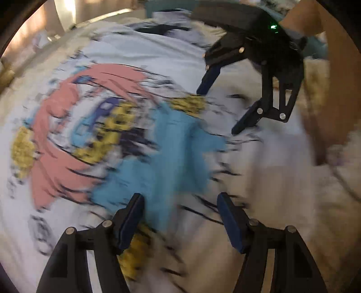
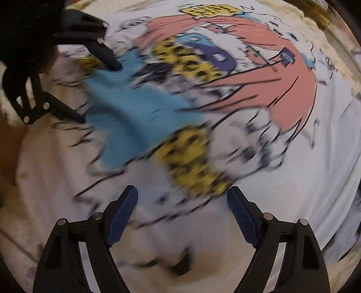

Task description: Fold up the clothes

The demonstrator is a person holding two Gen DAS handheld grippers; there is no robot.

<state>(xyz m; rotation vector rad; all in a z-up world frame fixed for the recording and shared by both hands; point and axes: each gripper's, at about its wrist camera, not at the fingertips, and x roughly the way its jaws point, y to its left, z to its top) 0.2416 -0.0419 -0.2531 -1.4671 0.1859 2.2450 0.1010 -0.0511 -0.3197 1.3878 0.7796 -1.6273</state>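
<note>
A white T-shirt (image 1: 140,54) with a big pink, blue and yellow print lies spread flat, print side up, on a cream cover. My left gripper (image 1: 180,198) hovers open over the blue patch of the print with nothing between its fingers. My right gripper (image 1: 217,111) is open at the upper right, its tips just above the shirt near a yellow patch. In the right wrist view the T-shirt (image 2: 327,157) fills the frame. There the right gripper (image 2: 182,190) is open over white cloth, and the left gripper (image 2: 100,93) is open at the upper left by the blue patch. Both views are motion-blurred.
The cream cover (image 1: 282,202) extends past the shirt to the right, and its cream cover (image 2: 33,180) edge shows at the left in the right wrist view. A brown surface (image 1: 334,67) borders it at the far right. A teal item (image 1: 155,5) sits beyond the shirt.
</note>
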